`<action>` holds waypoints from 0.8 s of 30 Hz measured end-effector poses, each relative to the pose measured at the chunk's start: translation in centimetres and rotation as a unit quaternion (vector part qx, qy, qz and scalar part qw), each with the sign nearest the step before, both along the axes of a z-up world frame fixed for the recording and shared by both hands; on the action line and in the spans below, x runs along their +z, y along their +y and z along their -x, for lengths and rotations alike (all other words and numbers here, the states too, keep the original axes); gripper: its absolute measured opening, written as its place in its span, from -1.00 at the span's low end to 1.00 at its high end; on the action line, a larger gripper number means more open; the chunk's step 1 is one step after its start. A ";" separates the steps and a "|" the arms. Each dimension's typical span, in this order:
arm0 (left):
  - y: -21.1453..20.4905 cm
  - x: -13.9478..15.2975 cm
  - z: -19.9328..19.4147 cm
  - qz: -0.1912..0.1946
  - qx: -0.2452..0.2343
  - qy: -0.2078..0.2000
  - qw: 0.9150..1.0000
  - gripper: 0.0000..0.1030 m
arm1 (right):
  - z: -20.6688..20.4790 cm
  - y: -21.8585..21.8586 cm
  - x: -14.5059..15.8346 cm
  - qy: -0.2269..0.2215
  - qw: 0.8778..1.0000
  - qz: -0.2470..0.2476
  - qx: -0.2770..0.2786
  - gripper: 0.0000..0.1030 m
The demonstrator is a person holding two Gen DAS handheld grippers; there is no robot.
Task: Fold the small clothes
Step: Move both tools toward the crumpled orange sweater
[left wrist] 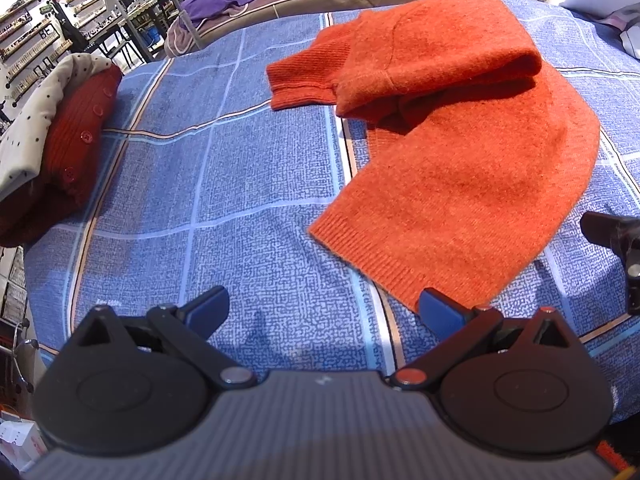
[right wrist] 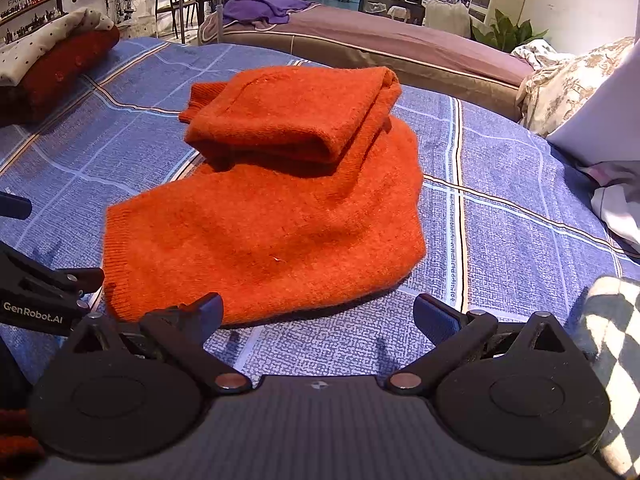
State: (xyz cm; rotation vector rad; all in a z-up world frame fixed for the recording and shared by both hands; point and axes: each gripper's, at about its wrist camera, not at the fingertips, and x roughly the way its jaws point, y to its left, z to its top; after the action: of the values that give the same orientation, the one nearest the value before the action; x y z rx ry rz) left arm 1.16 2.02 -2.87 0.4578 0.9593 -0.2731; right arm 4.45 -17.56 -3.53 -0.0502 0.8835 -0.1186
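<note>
right wrist: orange sweater [right wrist: 260, 220] half-folded, top doubled over — both jaws apart, empty.

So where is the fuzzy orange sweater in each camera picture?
Left wrist view: the orange sweater lies right of center, its hem near the left hand-held gripper.
Right wrist view: it fills the middle, just beyond the right hand-held gripper.
Shared landmark: the red buttoned cardigan, far left.

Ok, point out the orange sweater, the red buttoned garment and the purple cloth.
orange sweater [right wrist: 260, 240], right wrist view, flat lower body.
red buttoned garment [left wrist: 80, 136], left wrist view, button strip.
purple cloth [right wrist: 256, 8], right wrist view, middle.
</note>
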 end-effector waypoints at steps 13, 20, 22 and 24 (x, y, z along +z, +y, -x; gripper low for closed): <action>1.7 -0.2 -0.7 0.028 0.027 0.004 0.999 1.00 | 0.0 -1.0 0.1 -0.006 1.000 0.000 -0.012 1.00; 1.9 -0.1 -1.0 0.032 0.032 0.005 0.999 1.00 | -0.2 -1.0 0.0 0.002 1.000 -0.003 -0.013 1.00; 1.9 -0.2 -1.0 0.032 0.032 0.006 0.999 1.00 | -0.3 -1.1 -0.2 0.007 1.000 -0.006 -0.017 1.00; 1.9 -0.3 -1.1 0.031 0.033 0.007 0.999 1.00 | -0.3 -1.0 -0.3 0.008 1.000 -0.004 -0.017 1.00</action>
State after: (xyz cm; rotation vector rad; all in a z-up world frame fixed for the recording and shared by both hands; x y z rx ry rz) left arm 2.22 3.93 -3.15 0.3671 0.9745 -0.2468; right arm 4.75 -18.52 -3.83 -0.0296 0.9005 -0.1465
